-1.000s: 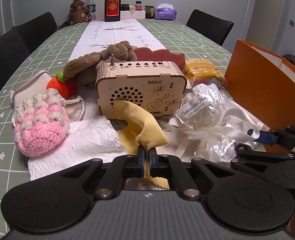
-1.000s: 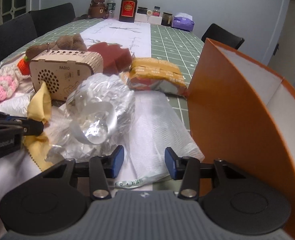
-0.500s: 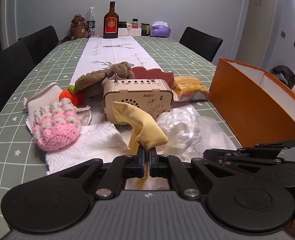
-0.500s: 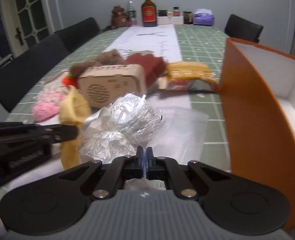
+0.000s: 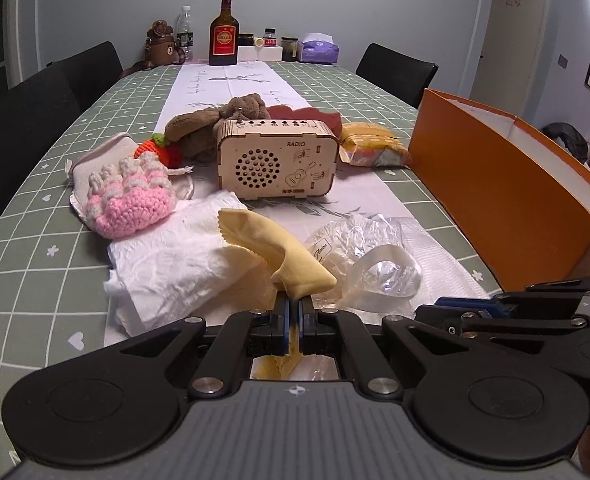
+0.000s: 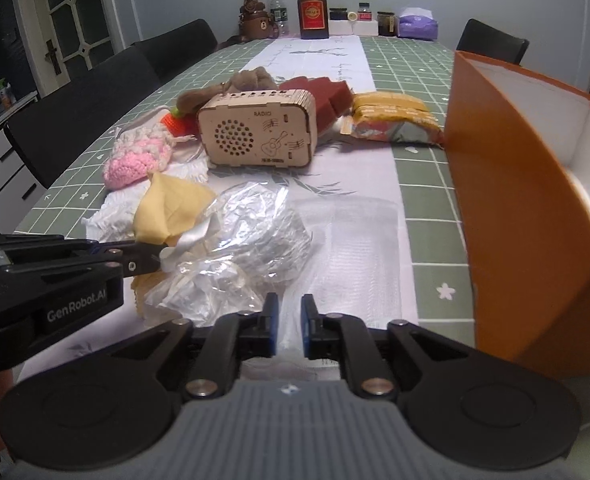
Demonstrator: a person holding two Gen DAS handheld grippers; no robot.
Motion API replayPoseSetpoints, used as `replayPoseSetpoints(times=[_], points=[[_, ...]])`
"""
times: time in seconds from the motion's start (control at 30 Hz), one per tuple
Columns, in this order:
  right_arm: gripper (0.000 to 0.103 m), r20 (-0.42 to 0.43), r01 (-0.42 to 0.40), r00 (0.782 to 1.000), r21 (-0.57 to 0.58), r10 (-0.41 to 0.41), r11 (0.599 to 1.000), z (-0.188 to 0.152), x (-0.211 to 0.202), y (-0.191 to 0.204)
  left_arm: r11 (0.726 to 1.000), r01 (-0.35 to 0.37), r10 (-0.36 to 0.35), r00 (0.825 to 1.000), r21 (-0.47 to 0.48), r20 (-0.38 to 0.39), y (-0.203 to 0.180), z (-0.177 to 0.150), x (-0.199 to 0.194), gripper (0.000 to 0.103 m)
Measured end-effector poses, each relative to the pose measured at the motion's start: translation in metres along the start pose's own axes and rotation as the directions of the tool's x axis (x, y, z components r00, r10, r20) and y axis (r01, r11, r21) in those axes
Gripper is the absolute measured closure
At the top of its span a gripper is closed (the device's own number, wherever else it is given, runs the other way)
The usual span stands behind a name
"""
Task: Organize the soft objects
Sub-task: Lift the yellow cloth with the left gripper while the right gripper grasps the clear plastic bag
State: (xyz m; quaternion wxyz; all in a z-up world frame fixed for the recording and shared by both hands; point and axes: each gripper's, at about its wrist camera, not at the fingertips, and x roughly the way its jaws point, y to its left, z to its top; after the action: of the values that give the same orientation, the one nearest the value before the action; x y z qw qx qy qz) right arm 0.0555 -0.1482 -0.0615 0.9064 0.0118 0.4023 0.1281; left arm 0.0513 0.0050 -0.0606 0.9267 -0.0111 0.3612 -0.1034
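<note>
My left gripper is shut on a yellow cloth, which stands up in a fold above the fingertips and hangs below them. In the right wrist view that left gripper comes in from the left with the yellow cloth. My right gripper has its jaws opening, a narrow gap between the blue pads and nothing in it. Just ahead of it lie a crumpled clear cellophane wrap with a ribbon and a white foam sheet. Farther off lie a pink crocheted piece, a brown plush toy and a red sponge.
An open orange box stands on the right, near my right gripper. A wooden radio stands mid-table, a yellow snack packet to its right and a white paper towel at front left. Bottles and jars line the far end; black chairs surround the table.
Both grippers have drawn back from the pile, so more of the table shows. The right jaws closed and have parted again. The left still holds the yellow cloth.
</note>
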Motion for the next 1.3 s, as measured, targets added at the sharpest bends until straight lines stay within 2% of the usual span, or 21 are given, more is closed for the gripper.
replayPoseSetpoints(times=[0.03,0.07,0.2,0.33,0.4,0.47,0.53,0.63,0.77,0.83,0.87,0.97,1.07,1.13,1.2,1.27,1.3], points=[[0.061,0.016,0.01,1.0,0.001,-0.01,1.0,-0.002,-0.006,-0.001,1.0,0.0,0.0,1.0,-0.002,0.002,0.0,-0.001,-0.001,0.099],[0.058,0.032,0.021,0.999,0.004,-0.022,1.0,-0.003,-0.01,-0.002,1.0,-0.002,0.002,1.0,-0.004,0.003,0.001,-0.003,-0.002,0.099],[0.058,0.084,0.072,0.994,0.023,-0.074,0.997,-0.008,-0.022,-0.009,1.0,-0.01,0.01,1.0,-0.015,0.001,0.005,-0.006,-0.003,0.099],[0.057,0.076,0.112,0.99,0.084,-0.118,0.99,-0.011,-0.012,-0.017,1.0,0.0,0.0,1.0,-0.02,0.003,0.005,-0.007,-0.001,0.099],[0.051,0.075,0.118,0.989,0.101,-0.126,0.988,-0.013,-0.008,-0.019,1.0,0.002,-0.002,1.0,-0.019,0.001,0.005,-0.008,0.0,0.099],[0.049,0.079,0.108,0.99,0.123,-0.118,0.987,-0.012,-0.012,-0.02,1.0,0.0,0.0,1.0,-0.021,-0.002,0.007,-0.009,0.0,0.099],[0.041,0.097,0.082,0.991,0.125,-0.094,0.989,-0.01,-0.022,-0.021,1.0,-0.002,0.001,1.0,-0.027,-0.006,0.009,-0.009,0.001,0.099],[0.036,0.142,0.074,0.986,0.098,-0.087,0.992,-0.009,-0.04,-0.021,1.0,0.005,-0.005,1.0,-0.024,-0.006,0.01,-0.007,0.001,0.099],[0.037,0.13,0.109,0.984,0.093,-0.121,0.99,-0.014,-0.038,-0.026,1.0,0.016,-0.016,1.0,-0.01,-0.006,0.007,-0.005,0.002,0.099],[0.048,0.09,0.11,0.989,0.12,-0.121,0.987,-0.016,-0.027,-0.031,1.0,0.016,-0.016,1.0,-0.003,-0.01,0.006,-0.005,0.004,0.099],[0.05,0.075,0.107,0.99,0.135,-0.118,0.985,-0.017,-0.02,-0.034,1.0,0.014,-0.014,1.0,-0.001,-0.013,0.005,-0.005,0.005,0.099],[0.05,0.053,0.12,0.99,0.134,-0.128,0.984,-0.018,-0.005,-0.036,1.0,0.006,-0.007,1.0,-0.005,-0.025,0.007,-0.005,0.007,0.099],[0.04,0.042,0.1,0.993,0.13,-0.106,0.987,-0.015,0.005,-0.034,1.0,0.0,0.0,0.999,-0.004,-0.033,0.008,-0.003,0.009,0.099],[0.035,0.031,0.058,0.998,0.137,-0.063,0.989,-0.013,0.011,-0.033,1.0,0.0,0.0,0.999,0.0,-0.035,0.007,-0.001,0.01,0.099],[0.036,0.022,0.055,0.998,0.125,-0.059,0.991,-0.011,0.016,-0.03,1.0,0.001,-0.001,0.999,0.006,-0.038,0.005,0.0,0.011,0.099],[0.038,0.029,0.09,0.995,0.086,-0.093,0.992,-0.011,0.021,-0.025,1.0,0.001,-0.001,0.999,0.014,-0.04,0.003,0.002,0.013,0.099],[0.046,0.034,0.104,0.994,0.069,-0.107,0.992,-0.011,0.022,-0.023,1.0,0.0,0.001,0.999,0.018,-0.043,0.003,0.002,0.013,0.099]])
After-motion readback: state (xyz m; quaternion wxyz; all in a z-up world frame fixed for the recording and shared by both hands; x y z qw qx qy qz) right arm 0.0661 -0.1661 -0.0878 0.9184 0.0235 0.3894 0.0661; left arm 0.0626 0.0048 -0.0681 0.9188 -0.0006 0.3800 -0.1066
